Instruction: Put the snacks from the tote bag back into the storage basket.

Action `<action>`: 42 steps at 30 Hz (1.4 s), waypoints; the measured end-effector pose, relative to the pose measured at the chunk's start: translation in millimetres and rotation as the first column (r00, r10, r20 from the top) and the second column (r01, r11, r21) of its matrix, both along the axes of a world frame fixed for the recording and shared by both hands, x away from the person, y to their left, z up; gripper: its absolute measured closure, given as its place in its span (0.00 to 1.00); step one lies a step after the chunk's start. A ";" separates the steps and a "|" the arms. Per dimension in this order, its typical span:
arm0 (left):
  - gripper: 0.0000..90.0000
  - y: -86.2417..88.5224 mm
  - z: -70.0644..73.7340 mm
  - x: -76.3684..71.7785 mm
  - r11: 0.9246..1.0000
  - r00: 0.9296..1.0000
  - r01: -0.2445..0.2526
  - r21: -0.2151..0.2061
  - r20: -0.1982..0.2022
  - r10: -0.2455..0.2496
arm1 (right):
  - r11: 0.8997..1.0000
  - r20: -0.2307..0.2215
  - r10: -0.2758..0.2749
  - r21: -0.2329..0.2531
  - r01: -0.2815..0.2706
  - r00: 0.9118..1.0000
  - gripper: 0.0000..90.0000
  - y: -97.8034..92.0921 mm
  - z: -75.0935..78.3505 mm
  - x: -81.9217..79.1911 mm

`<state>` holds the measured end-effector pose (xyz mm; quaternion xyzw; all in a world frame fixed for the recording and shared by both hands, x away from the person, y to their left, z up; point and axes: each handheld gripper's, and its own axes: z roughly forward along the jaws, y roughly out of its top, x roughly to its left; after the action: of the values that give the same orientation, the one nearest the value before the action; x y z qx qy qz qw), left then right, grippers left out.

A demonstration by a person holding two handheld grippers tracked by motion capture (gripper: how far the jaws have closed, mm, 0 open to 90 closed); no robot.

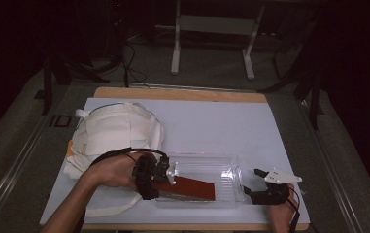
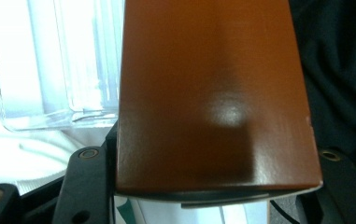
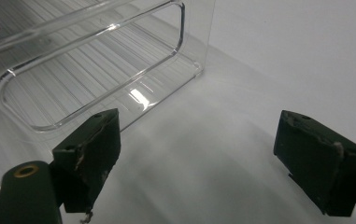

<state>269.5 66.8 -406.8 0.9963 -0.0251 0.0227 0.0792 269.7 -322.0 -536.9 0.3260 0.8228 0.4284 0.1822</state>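
The left gripper [image 1: 165, 177] is pinching one end of a reddish-brown box [image 1: 187, 188], its jaws pressed against the box's sides; in the left gripper view the box [image 2: 213, 93] runs straight out from between the jaws, glossy on its upper face, with a white underside showing at the near end. The box lies tilted inside a clear plastic bin [image 1: 226, 167], toward the bin's near-left part, its far end pointing right; the person's left hand [image 1: 112, 171] comes in from the near-left edge of the table. The right gripper [image 1: 256, 187] sits just beside the bin's right end, jaws spread wide with nothing between them; in the right gripper view the bin's end wall with its rounded handle cut-out [image 3: 96, 60] stands just beyond the left jaw, apart from it. The bin rests near the front edge of a white sheet [image 1: 221, 126] covering the wooden table [image 1: 182, 93]; to the left, behind the left hand, lies a cream cloth bag [image 1: 117, 136], partly slumped over the sheet's left edge.
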 end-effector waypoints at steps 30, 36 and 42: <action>0.46 -23.6 4.2 4.9 0.998 0.999 0.003 -0.068 -0.046 -0.007 | 1.000 -0.008 0.003 -0.009 -0.003 1.000 0.16 1.1 -0.4 1.1; 0.45 -31.3 3.7 6.1 0.998 0.998 0.010 -0.063 -0.066 -0.014 | 1.000 -0.011 0.004 -0.010 -0.004 1.000 0.16 1.0 -0.3 1.4; 0.43 -37.1 2.7 5.7 0.998 0.997 0.011 -0.061 -0.077 -0.015 | 1.000 -0.017 0.003 -0.021 -0.004 1.000 0.16 2.4 -0.6 1.3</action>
<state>275.2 29.7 -404.1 0.9934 -0.0277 -0.0158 0.1103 271.1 -319.7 -537.5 0.3262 0.8292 0.4175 0.1780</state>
